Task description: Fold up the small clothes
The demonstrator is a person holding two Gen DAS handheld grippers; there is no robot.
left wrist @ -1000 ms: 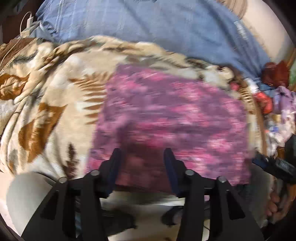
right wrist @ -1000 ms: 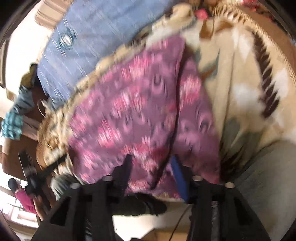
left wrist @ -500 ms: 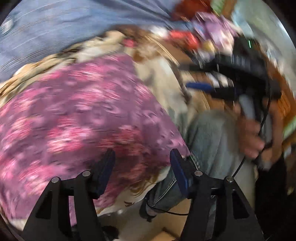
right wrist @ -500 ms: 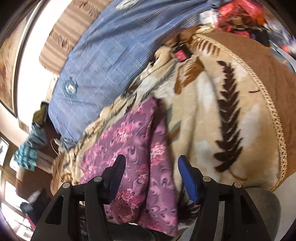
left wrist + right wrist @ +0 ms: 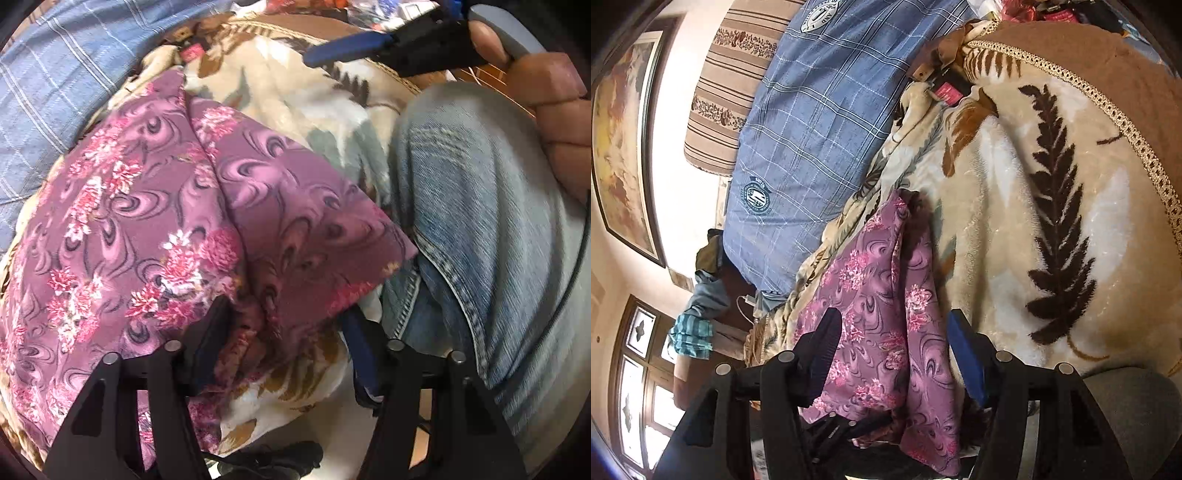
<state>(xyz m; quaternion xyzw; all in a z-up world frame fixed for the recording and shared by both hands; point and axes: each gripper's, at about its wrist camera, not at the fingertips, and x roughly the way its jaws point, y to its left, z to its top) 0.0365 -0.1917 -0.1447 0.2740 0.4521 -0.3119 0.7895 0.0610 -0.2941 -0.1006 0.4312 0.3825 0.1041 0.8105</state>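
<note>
Both grippers have shifted toward the near edge of the purple floral garment [image 5: 155, 221]: the left gripper [image 5: 284, 332] is closing around its bunched hem, the right gripper [image 5: 894, 347] hangs half-wide over it, on the fern-print blanket [image 5: 1015, 206], ready to fold

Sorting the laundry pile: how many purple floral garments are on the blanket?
1: the purple floral garment lies folded on the leaf-print blanket; others may be hidden.

Purple floral garment [image 5: 147, 206] lies folded lengthwise, creased, on leaf-patterned blanket [image 5: 295, 96]
</note>
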